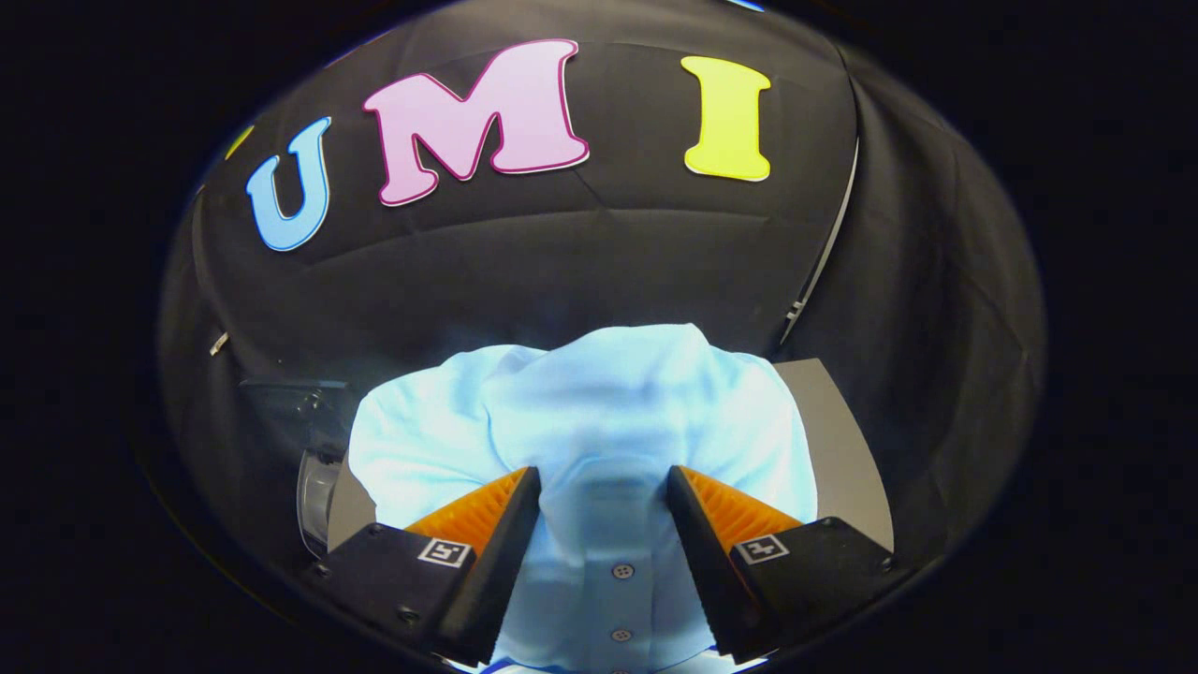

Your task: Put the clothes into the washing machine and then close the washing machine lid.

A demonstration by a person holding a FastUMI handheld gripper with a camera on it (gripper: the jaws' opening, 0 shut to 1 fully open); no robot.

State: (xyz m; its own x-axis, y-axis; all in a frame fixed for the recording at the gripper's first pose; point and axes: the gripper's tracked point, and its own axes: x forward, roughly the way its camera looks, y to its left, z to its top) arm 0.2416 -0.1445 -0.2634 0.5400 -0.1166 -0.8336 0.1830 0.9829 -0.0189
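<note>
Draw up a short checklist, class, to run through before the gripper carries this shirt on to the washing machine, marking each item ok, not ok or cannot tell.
1. Light blue shirt between the fingers: ok.
2. Both fingers press on the cloth: ok, it bunches between them.
3. Gripper grip away from the buttons: ok.
4. Shirt hangs free of the grey panel: cannot tell.
5. Washing machine lid open: cannot tell.

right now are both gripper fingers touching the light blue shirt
Touching. In the gripper view the shirt bunches between the gripper fingers, and both inner faces press into the fabric with no gap.
</note>
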